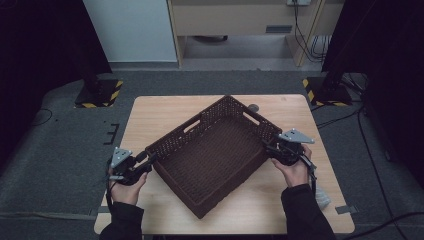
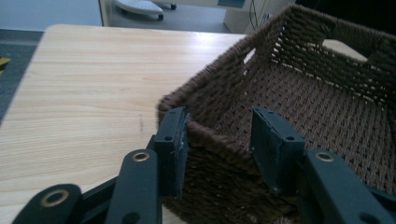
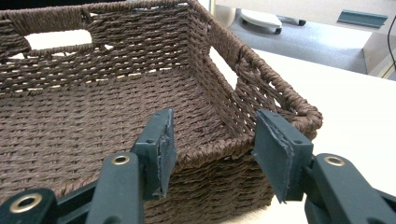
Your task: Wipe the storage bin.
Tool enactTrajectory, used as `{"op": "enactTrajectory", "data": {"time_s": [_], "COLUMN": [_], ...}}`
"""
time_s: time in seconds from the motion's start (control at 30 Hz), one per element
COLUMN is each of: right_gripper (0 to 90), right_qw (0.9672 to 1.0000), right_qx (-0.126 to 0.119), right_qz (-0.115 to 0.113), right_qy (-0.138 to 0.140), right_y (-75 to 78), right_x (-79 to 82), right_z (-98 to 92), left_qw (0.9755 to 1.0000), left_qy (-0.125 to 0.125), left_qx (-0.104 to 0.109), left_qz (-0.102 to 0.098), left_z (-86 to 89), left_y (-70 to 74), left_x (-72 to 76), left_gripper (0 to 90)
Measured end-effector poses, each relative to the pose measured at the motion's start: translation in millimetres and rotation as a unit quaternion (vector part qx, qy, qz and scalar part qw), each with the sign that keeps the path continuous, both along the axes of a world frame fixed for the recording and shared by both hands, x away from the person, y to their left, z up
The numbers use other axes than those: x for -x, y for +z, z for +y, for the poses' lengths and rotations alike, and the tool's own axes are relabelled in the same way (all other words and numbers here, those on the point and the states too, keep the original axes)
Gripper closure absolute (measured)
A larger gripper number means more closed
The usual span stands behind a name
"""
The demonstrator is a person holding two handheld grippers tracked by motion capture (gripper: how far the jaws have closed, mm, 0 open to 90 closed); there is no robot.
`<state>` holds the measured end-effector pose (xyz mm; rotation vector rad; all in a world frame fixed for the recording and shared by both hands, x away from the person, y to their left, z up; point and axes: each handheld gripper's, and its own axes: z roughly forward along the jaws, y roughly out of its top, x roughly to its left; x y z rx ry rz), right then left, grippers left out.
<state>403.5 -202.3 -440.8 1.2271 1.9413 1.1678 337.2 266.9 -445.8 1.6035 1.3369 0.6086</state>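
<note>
While both jaw pairs straddle the dark brown woven rectangular basket [image 1: 210, 155] rim unclamped | left gripper [image 1: 145, 166] — half-wide | right gripper [image 1: 272, 148] — half-wide | squeeze evenly, then lift level.

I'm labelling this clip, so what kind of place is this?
Probably a lab or recording workspace: a wooden table with a brown wicker basket stands on grey carpet, between dark stands on hazard-striped bases, with loose cables behind.
</note>
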Motion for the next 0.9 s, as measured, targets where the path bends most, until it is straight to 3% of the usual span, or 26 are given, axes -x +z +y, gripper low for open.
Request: {"op": "enactTrajectory", "data": {"time_s": [0.07,0.37,0.53,0.63,0.8,0.9], "right_gripper": [47.3,42.5,42.2,42.8,44.0,44.0], "right_qw": [1.0000,0.9994,0.9995,0.9995,0.9996,0.9997], "right_qx": [0.002,-0.002,0.005,0.012,0.012,0.009], "right_qz": [0.005,-0.024,-0.007,0.000,0.004,0.010], "right_qy": [0.005,-0.026,-0.031,-0.029,-0.025,-0.020], "right_y": [3.8,7.4,0.5,-2.6,-2.5,-2.0], "right_x": [-0.8,-13.7,-22.5,-24.5,-23.5,-20.8], "right_z": [-2.3,-21.5,-26.4,-25.4,-26.0,-28.1], "left_qw": [0.9999,0.9999,0.9999,1.0000,0.9999,1.0000], "left_qy": [0.005,0.012,0.012,0.003,-0.004,-0.002], "left_qx": [-0.011,-0.004,-0.003,0.004,-0.011,-0.009], "left_qz": [-0.006,-0.010,-0.012,-0.008,-0.001,-0.003], "left_z": [-2.2,0.8,0.7,-2.8,-11.7,-11.2], "left_y": [-0.8,-4.2,-3.7,-1.6,-2.7,-4.3], "left_x": [-2.4,-15.0,-14.9,-10.3,-6.2,-9.3], "left_gripper": [54.6,56.9,56.5,51.6,47.6,46.9]}}
